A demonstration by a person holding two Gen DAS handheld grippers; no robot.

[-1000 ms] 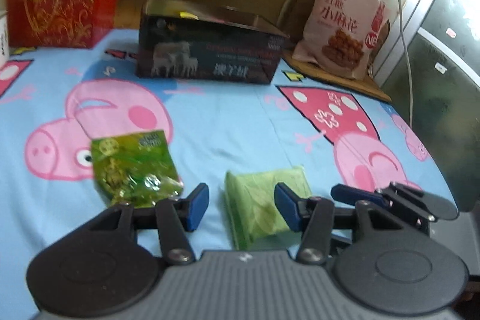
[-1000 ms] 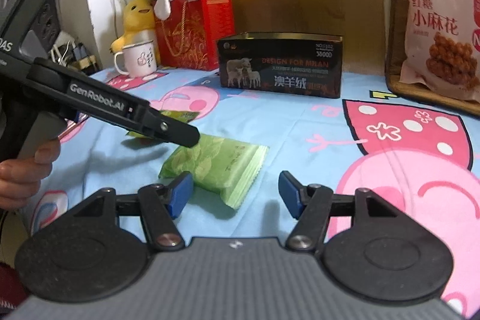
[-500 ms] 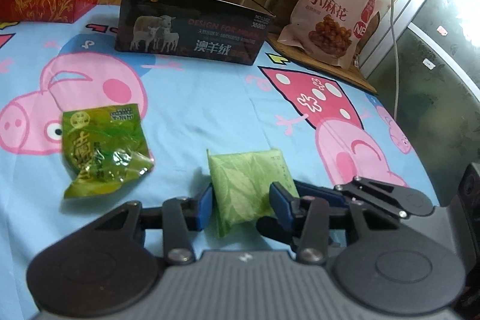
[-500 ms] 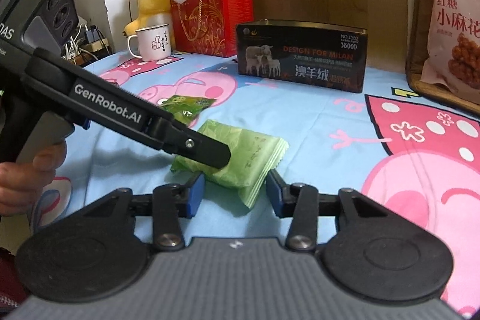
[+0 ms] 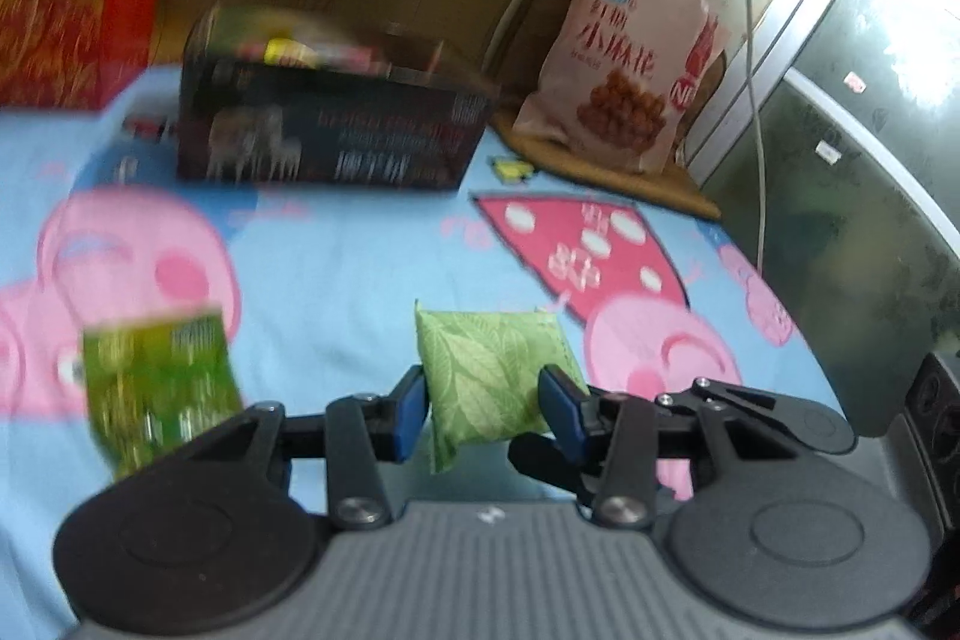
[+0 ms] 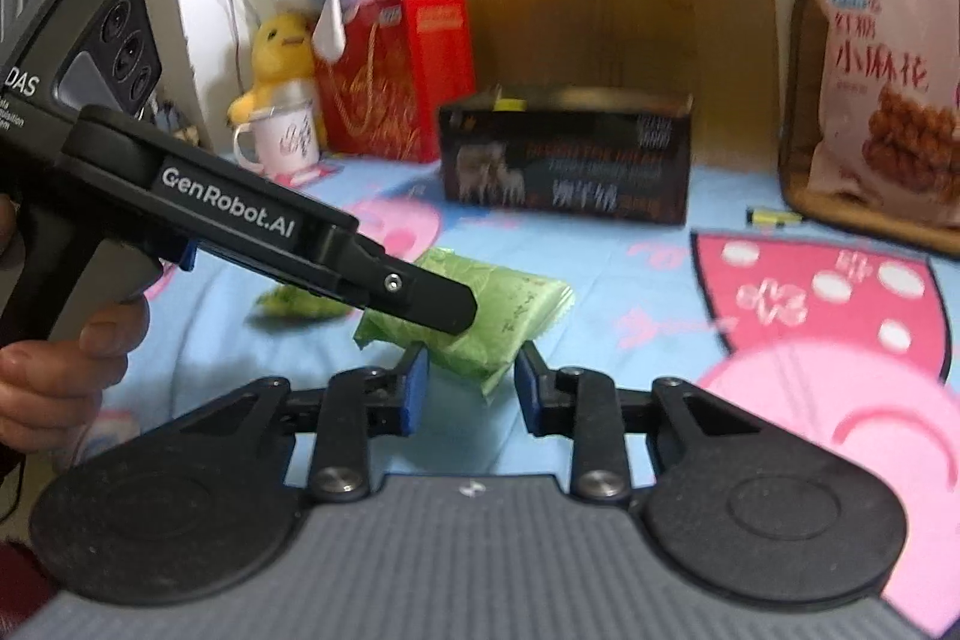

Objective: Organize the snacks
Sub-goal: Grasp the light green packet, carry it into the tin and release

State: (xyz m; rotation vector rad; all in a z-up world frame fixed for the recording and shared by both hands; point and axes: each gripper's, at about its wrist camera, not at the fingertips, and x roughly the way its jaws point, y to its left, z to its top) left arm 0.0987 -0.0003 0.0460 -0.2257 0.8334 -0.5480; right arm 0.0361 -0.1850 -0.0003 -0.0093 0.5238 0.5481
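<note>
A pale green leaf-print snack pack (image 5: 489, 382) is held between the blue pads of my left gripper (image 5: 483, 415), lifted off the blue cartoon cloth. In the right wrist view the same pack (image 6: 480, 310) sits between the pads of my right gripper (image 6: 469, 388), which press on its near corner. The left gripper (image 6: 420, 301) shows there from the side, on the pack. A second, darker green snack packet (image 5: 159, 388) lies on the cloth at the left. An open dark box (image 5: 330, 130) with snacks inside stands at the back.
A big pink snack bag (image 5: 630, 82) leans at the back right on a wooden tray. A red gift bag (image 6: 396, 82), a mug (image 6: 279, 142) and plush toys stand at the back left. A grey cabinet (image 5: 870, 190) is to the right.
Both grippers closed in on the pale green pack; my left one now holds it raised off the cloth. The views tilted up and are blurred by motion.
</note>
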